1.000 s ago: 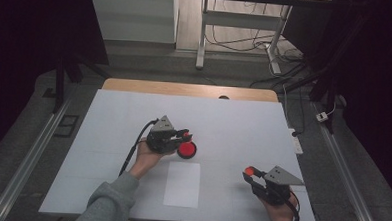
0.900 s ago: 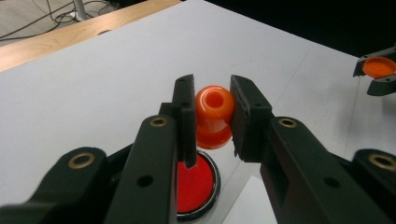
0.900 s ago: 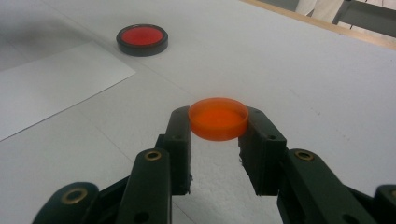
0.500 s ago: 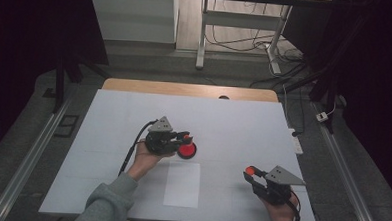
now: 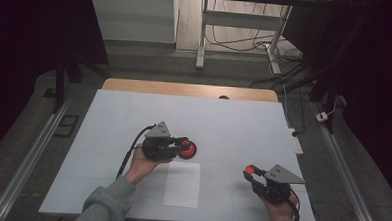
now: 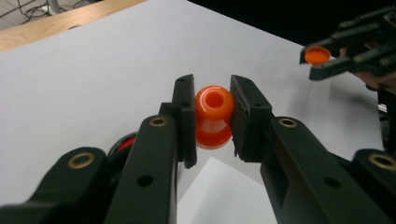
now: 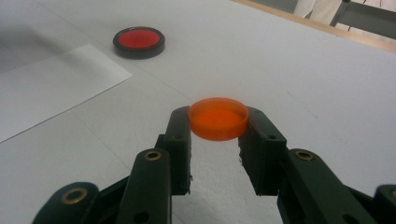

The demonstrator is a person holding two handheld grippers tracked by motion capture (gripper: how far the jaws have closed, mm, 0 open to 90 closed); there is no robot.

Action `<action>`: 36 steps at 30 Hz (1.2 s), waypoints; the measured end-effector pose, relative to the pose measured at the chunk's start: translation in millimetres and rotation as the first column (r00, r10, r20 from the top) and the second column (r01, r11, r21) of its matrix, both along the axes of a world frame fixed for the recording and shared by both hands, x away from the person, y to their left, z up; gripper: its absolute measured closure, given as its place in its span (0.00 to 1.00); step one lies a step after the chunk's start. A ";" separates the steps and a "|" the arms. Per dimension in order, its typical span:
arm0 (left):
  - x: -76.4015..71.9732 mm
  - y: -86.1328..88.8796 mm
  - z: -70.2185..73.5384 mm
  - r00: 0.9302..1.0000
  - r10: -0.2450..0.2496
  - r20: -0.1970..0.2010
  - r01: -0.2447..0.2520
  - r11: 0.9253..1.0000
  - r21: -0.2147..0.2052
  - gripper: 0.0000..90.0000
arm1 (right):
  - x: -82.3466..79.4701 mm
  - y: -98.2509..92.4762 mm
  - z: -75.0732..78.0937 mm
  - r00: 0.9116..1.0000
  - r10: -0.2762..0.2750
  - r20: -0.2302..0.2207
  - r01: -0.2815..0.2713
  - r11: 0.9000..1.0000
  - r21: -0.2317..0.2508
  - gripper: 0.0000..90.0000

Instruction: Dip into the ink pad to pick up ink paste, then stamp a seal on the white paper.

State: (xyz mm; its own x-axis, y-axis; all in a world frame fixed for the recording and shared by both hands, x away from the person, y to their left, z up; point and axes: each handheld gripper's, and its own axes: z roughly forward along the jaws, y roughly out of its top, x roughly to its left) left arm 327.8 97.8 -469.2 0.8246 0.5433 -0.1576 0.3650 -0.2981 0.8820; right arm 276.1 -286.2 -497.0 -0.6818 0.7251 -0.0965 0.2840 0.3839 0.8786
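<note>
My left gripper (image 6: 213,112) is shut on a small orange bottle (image 6: 214,103) whose open mouth faces the camera. In the high view this gripper (image 5: 180,144) hovers left of the table's centre, pointing right. Just beneath its tips a red disc with a black rim (image 5: 188,149) lies on the table. My right gripper (image 7: 218,125) is shut on a round orange cap (image 7: 218,116), held level just above the table. From above, that gripper (image 5: 250,171) is at the front right. The cap (image 6: 317,55) also appears far off in the left gripper view.
A white sheet of paper (image 5: 182,184) lies at the front centre of the white table top (image 5: 233,122). A wooden edge (image 5: 185,89) runs along the far side. The red disc (image 7: 139,42) lies beyond the paper's corner in the right gripper view.
</note>
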 end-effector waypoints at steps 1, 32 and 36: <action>-2.5 1.2 -0.2 1.000 0.000 -0.001 0.000 1.000 0.003 0.81 | 0.6 -0.9 0.6 1.000 -0.002 0.002 0.002 1.000 0.007 0.72; -45.6 7.5 -18.0 1.000 0.005 -0.018 -0.004 0.997 0.080 0.81 | 0.4 -5.2 0.9 1.000 -0.003 0.002 0.003 0.999 0.034 0.72; -46.2 5.8 -18.1 1.000 -0.009 -0.022 0.011 0.997 0.080 0.81 | 1.4 -4.6 -0.2 1.000 0.001 -0.002 -0.001 1.000 0.031 0.72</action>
